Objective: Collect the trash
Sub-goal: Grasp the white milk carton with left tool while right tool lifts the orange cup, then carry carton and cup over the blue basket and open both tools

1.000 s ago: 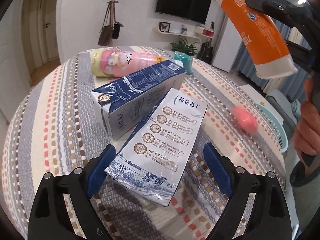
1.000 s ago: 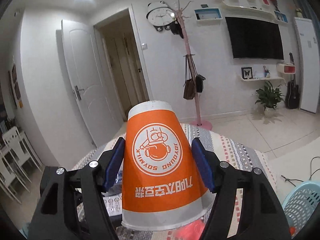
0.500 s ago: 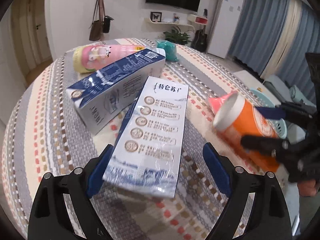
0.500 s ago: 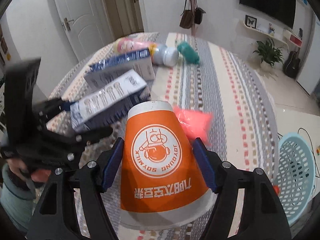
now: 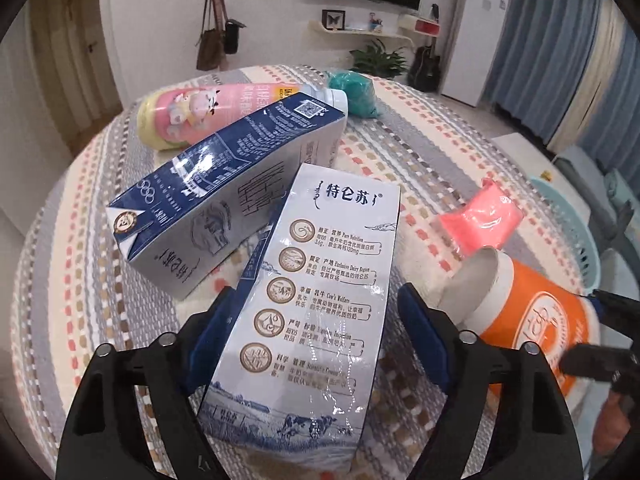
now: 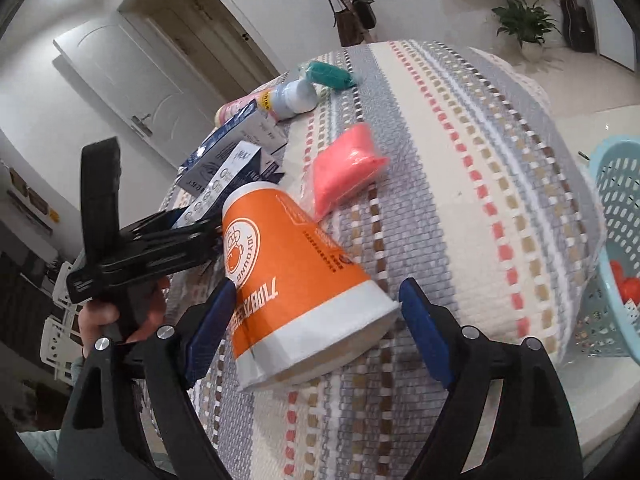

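1. Lying at the far left of the striped tablecloth [image 5: 80, 240] in the left wrist view, a pink bottle [image 5: 208, 114] is resting on its side, with a dark blue carton [image 5: 224, 196] leaning in front of it.
2. Closing around the white milk carton [image 5: 316, 308], the left gripper [image 5: 316, 328] is straddling it; its left pad looks to be touching the carton's edge, while the right pad is standing clear of it.
3. Sitting behind the cartons, a teal wad [image 5: 354, 92] is lying by the bottle's cap.
4. Lying to the right of the white carton, a pink packet [image 5: 482, 220] is sitting just behind the orange paper cup [image 5: 532, 316].
5. Opening around that cup [image 6: 296, 284], the right gripper [image 6: 316, 320] is letting it rest on its side on the cloth; the left pad is still at the cup's wall and the right pad is apart.
6. Standing beyond the table's right edge, a light blue basket [image 6: 616, 216] is holding something red.
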Available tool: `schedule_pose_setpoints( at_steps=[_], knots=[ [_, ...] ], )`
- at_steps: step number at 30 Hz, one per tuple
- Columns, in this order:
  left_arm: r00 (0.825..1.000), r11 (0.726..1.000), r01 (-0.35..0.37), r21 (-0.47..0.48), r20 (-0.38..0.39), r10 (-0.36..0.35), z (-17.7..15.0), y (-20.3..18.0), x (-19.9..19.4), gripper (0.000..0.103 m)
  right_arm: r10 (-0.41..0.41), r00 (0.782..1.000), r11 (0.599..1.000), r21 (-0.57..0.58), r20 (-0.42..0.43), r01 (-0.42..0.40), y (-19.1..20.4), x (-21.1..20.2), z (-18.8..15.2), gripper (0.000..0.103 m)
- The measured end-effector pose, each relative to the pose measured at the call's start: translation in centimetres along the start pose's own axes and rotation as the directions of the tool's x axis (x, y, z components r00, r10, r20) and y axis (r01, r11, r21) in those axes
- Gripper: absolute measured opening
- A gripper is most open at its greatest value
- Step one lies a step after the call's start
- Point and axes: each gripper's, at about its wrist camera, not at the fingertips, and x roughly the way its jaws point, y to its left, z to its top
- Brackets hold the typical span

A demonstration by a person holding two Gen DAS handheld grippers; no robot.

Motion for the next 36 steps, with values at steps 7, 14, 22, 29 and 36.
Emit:
schedule_pose_setpoints(
  at_steps=[7,14,22,29,36],
  knots=[
    [0.999,0.999,-0.034,-0.014,0.026,0.035,-1.0,0.1,-0.8,0.061,-0.010,1.000,0.999,-0.045,-0.003,0.010,2.0,1.3,-0.3,0.072],
    [0.997,0.998,-0.017,-0.060,0.073,0.022,-2.6,0.1,-2.1,0.056,0.019,1.000,0.996,-0.092,-0.002,-0.019,3.7,0.9,-1.0,0.042],
    [0.972,0.995,0.034,-0.097,0.236,-0.011,-2.8,0.0,-7.5,0.056,-0.015,0.991,0.992,-0.125,0.132,0.031,3.9,-3.7,-0.2,0.042],
    [0.942,0.996,0.093,-0.014,0.325,-0.083,-0.8,-3.5,-11.2,0.056,-0.140,0.952,0.983,-0.074,0.272,0.166,1.2,-8.7,0.9,0.042],
    [0.921,0.980,0.183,0.073,0.337,-0.197,2.2,-9.4,-11.2,0.056,-0.379,0.851,0.919,0.038,0.363,0.393,-3.0,-12.8,1.9,0.042]
  ],
)
